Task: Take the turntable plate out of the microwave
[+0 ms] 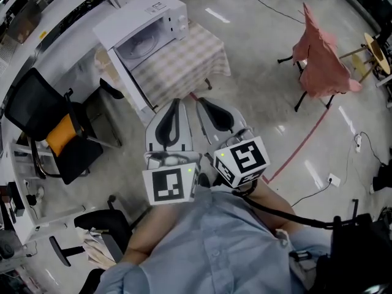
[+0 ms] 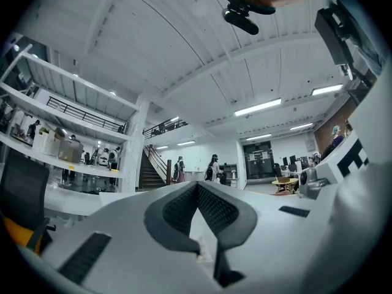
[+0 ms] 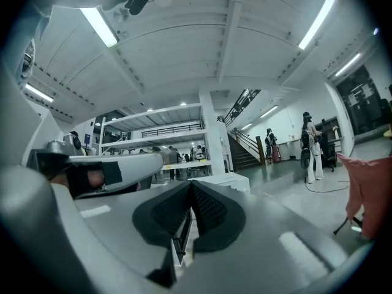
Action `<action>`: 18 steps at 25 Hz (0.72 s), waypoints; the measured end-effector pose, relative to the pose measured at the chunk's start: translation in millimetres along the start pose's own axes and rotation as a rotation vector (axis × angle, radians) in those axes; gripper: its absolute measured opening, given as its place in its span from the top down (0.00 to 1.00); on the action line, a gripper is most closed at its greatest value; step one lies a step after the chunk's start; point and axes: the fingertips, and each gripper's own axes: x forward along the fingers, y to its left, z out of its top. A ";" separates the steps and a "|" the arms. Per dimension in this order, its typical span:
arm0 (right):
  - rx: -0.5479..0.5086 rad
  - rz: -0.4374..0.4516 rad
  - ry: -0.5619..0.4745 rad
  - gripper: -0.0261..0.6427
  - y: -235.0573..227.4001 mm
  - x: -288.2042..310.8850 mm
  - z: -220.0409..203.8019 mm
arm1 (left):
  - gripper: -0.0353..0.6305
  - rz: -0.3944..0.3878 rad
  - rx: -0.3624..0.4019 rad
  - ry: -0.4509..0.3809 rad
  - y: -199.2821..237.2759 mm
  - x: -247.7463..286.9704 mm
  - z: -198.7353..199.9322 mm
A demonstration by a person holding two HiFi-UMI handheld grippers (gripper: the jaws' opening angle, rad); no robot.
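Left gripper (image 1: 176, 103) and right gripper (image 1: 201, 101), centre frame, have their jaws clenched shut on nothing. Upper left, the open microwave (image 1: 150, 14) on the checked-cloth bench (image 1: 190, 60) contains the turntable plate (image 1: 142, 43).

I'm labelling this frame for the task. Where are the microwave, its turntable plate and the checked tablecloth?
microwave (image 1: 138, 14), head view, on its white top panel.
turntable plate (image 1: 139, 43), head view, middle of the plate inside the cavity.
checked tablecloth (image 1: 190, 63), head view, on its bare middle.
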 end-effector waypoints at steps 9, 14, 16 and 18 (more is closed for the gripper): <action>0.008 0.025 0.008 0.96 -40.1 29.0 -5.0 | 0.94 0.047 0.011 0.006 5.7 43.8 -11.7; 0.025 0.089 0.029 0.96 -65.9 61.1 -8.9 | 0.94 0.095 0.023 0.041 11.5 85.5 -24.4; 0.043 0.103 0.035 0.96 -81.0 74.7 -10.9 | 0.94 0.106 0.029 0.055 11.3 106.0 -29.6; 0.061 0.117 0.043 0.96 -97.3 89.0 -14.6 | 0.94 0.118 0.036 0.070 12.0 127.7 -36.2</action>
